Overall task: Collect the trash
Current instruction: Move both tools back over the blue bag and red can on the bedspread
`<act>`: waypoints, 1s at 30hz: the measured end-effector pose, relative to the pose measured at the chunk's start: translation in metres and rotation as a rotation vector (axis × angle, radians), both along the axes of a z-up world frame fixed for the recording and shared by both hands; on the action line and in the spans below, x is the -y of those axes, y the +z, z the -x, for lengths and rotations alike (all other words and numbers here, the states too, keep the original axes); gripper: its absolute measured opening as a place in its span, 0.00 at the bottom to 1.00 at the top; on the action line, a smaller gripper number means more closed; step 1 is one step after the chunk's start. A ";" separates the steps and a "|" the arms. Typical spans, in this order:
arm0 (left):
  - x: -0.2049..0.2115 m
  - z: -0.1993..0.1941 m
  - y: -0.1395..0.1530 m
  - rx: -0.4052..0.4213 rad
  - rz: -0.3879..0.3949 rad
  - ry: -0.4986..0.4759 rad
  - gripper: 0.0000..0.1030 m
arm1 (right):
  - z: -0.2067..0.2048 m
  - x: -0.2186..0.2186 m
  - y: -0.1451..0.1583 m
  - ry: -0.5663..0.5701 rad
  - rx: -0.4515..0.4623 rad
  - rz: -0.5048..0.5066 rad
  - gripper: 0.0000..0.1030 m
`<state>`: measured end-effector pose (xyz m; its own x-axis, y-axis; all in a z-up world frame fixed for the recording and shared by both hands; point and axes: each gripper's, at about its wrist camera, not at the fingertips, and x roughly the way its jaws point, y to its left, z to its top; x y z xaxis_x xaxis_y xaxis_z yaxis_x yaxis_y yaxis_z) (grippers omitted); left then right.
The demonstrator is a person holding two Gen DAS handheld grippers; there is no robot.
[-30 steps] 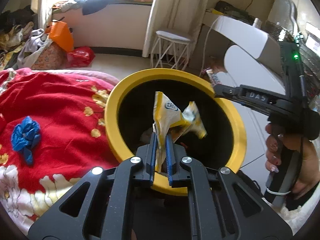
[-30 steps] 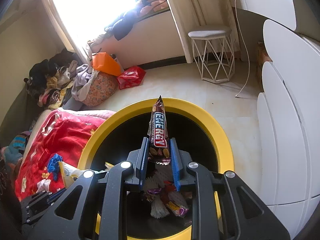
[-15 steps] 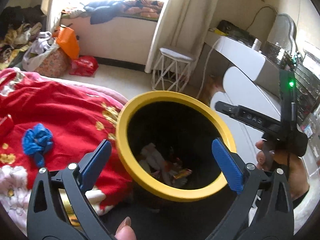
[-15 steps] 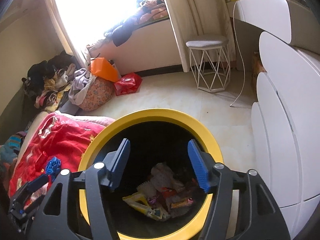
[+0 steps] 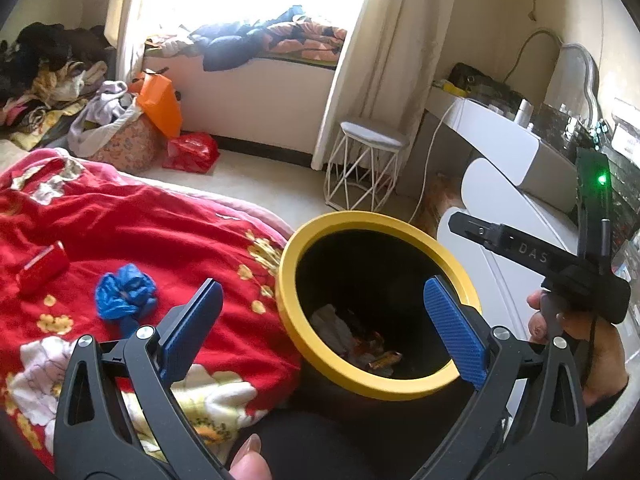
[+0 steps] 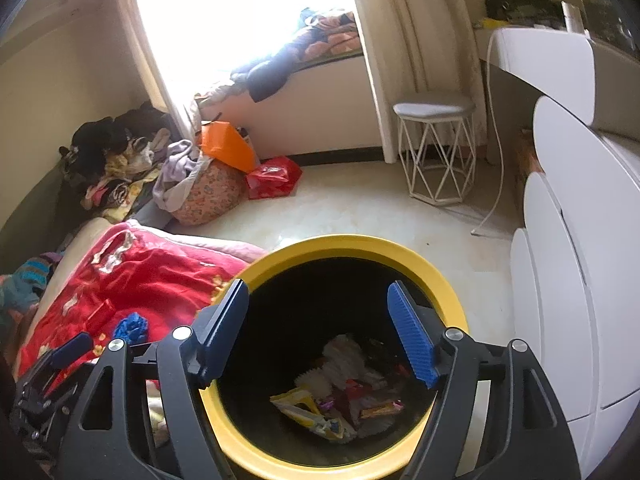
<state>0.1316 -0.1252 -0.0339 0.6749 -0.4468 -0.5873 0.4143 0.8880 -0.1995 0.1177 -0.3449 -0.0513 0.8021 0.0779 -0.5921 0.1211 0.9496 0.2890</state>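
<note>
left wrist view first: your red blanket (image 5: 140,232) fills the left side, with the bin (image 5: 320,364) standing just beside its edge, yellow rim and black inside. your left gripper (image 5: 322,324) hangs above the bin's near rim with its blue pads spread wide and nothing between them. your right gripper (image 6: 318,330) sits over the bin mouth, jaws also wide apart and empty. in the right wrist view the trash (image 6: 340,396) lies at the bottom of the bin: a white crumpled tissue, a yellow wrapper (image 6: 308,410) and some small red and orange wrappers. on the blanket, apart from the bin, you have a crumpled blue glove (image 5: 124,292) and, further left, a small red packet (image 5: 42,268). your right hand (image 5: 580,340) shows at the right edge of the left view, wrapped around its handle.
</note>
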 end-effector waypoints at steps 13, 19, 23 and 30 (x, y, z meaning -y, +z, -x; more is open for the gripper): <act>-0.051 -0.002 0.021 0.049 0.017 0.092 0.90 | 0.004 -0.054 0.027 0.119 0.079 0.032 0.70; -0.072 -0.003 0.031 0.073 0.011 0.134 0.90 | 0.007 -0.081 0.037 0.174 0.109 0.044 0.74; -0.091 -0.003 0.037 0.093 0.008 0.173 0.90 | 0.007 -0.097 0.041 0.210 0.122 0.049 0.75; -0.121 -0.005 0.042 0.108 0.013 0.233 0.90 | 0.001 -0.127 0.045 0.273 0.135 0.053 0.76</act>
